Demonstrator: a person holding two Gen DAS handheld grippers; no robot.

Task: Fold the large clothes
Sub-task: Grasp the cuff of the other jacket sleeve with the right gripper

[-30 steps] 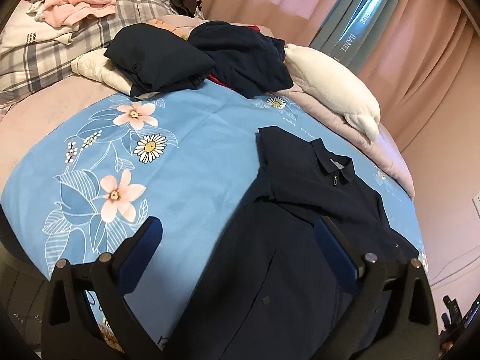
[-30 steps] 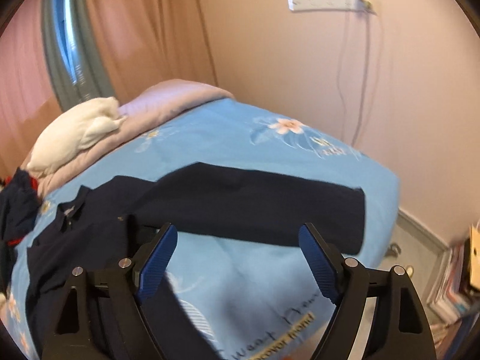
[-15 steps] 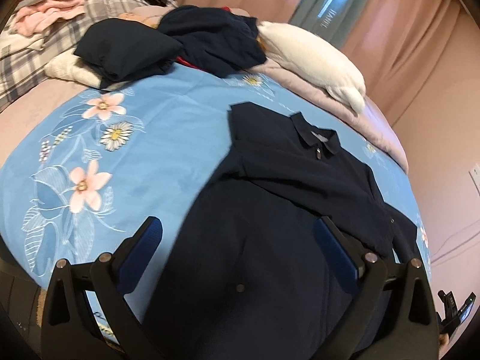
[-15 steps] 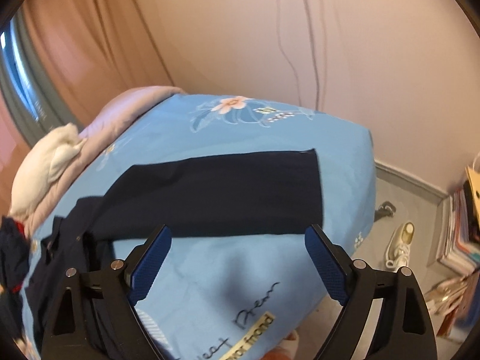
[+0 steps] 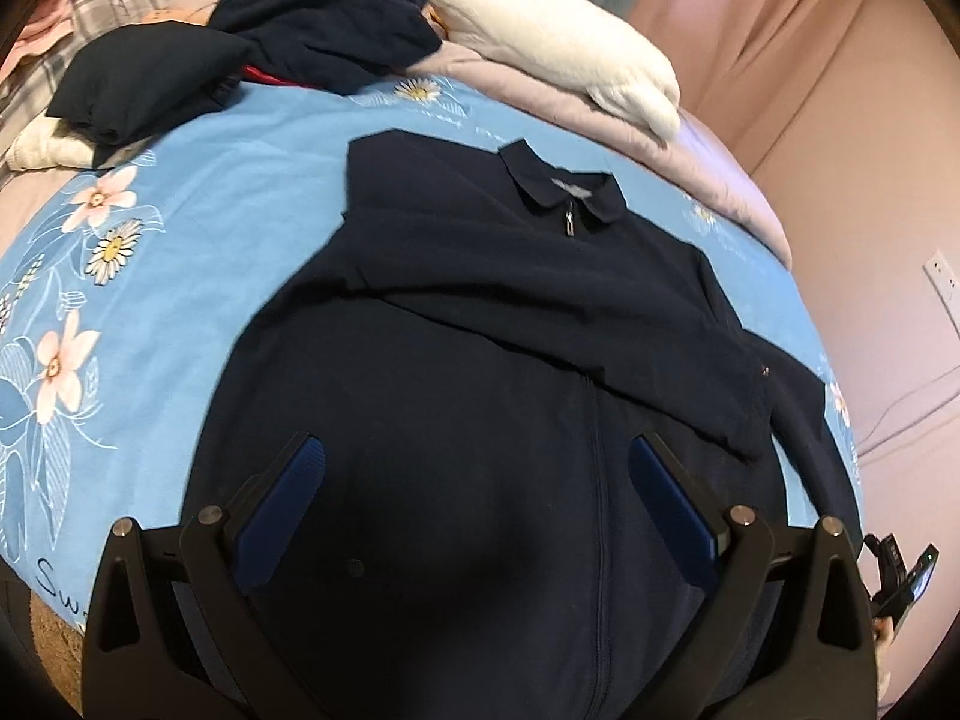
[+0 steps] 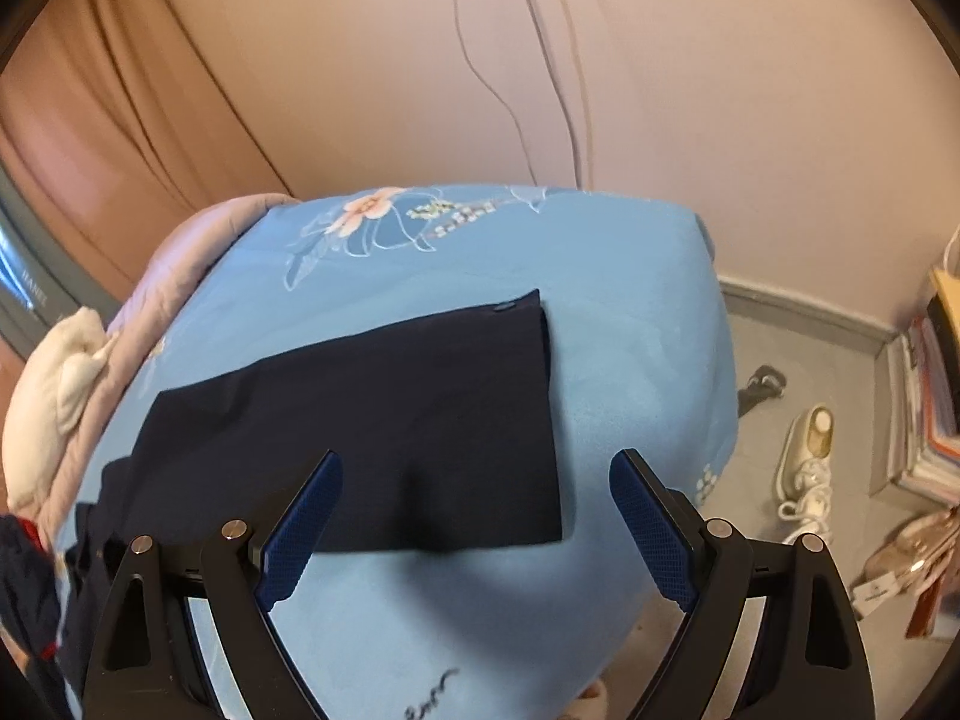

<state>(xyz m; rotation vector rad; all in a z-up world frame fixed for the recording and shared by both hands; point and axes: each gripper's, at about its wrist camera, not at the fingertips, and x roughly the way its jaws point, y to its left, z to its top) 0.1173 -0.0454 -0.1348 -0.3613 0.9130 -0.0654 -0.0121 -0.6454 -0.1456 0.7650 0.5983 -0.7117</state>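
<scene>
The left tongs [image 5: 477, 474] are standing wide apart with nothing between their blue pads, hovering over the lower front of a dark navy jacket [image 5: 480, 372]. The right tongs [image 6: 476, 483] are also gaping, having just been opening, and are gripping nothing; they are hanging above the jacket's sleeve [image 6: 384, 426], which is stretching flat toward the bed's corner, its cuff end lying just ahead of the tongs. The jacket is lying face up on a blue bedspread [image 5: 198, 252] printed with flowers, zipped closed, collar pointing away from the tongs, with its other sleeve folded diagonally across the chest. Beyond the collar, a white pillow [image 5: 558, 54] is resting on a lilac quilt [image 5: 690, 156]. To the far left, a heap of dark clothes [image 5: 252, 48] is sitting at the bed's far end. In the right wrist view, a pink wall [image 6: 660, 90] is rising behind the bed, and a pale shoe [image 6: 807, 456] is lying on the grey floor beside stacked books [image 6: 927, 408]
</scene>
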